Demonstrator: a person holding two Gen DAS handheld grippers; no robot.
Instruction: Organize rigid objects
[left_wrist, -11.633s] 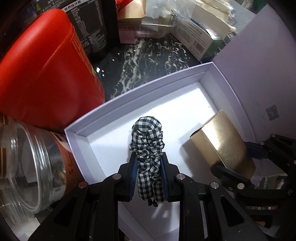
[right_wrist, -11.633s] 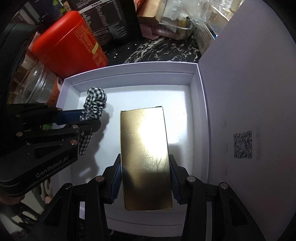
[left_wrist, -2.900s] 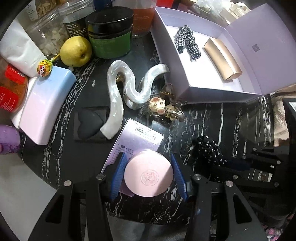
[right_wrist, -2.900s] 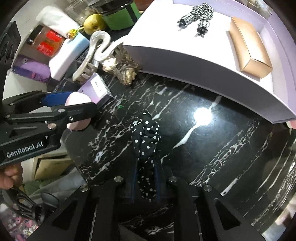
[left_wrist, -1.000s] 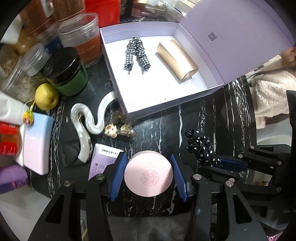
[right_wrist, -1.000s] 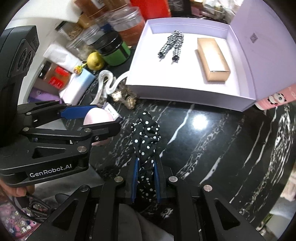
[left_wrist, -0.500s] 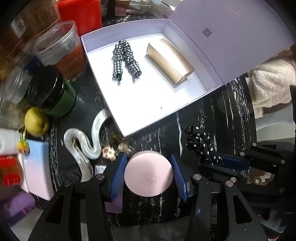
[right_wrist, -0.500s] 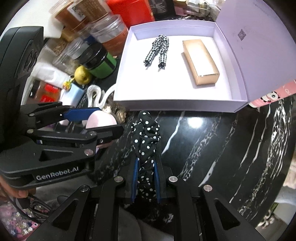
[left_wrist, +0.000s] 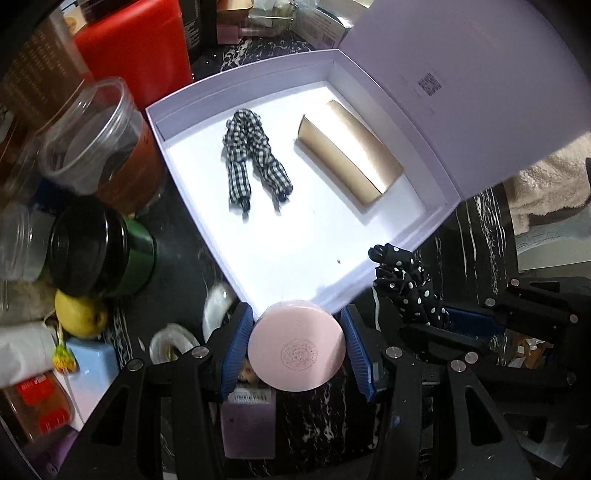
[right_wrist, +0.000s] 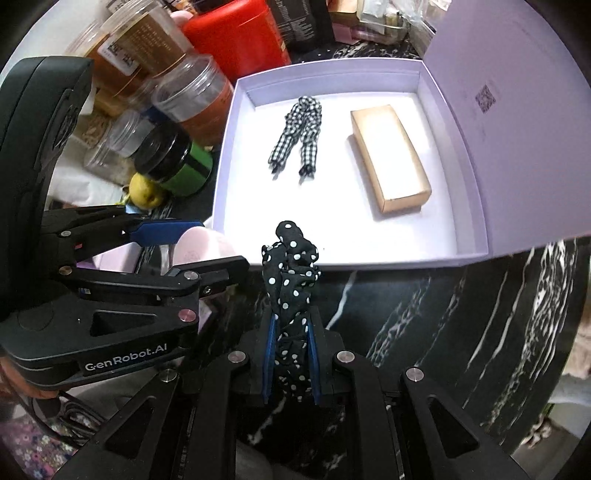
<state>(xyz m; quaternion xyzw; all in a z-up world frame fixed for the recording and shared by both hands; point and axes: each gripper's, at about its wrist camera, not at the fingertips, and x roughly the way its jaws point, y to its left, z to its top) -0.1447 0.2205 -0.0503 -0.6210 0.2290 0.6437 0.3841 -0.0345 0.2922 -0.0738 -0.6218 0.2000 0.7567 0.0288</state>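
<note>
Carrying 2 items toward the open lilac box, the left gripper has its fingers clamped on a round pink compact at the box's near corner, and the right gripper pinches a black polka-dot scrunchie just short of the front wall. Inside lie a gingham scrunchie and gold carton. Risk: the compact could clip the rim and slip from its edge grip onto the black marble desk, or land on the gingham scrunchie.

Pink round case, polka-dot scrunchie held near box.
</note>
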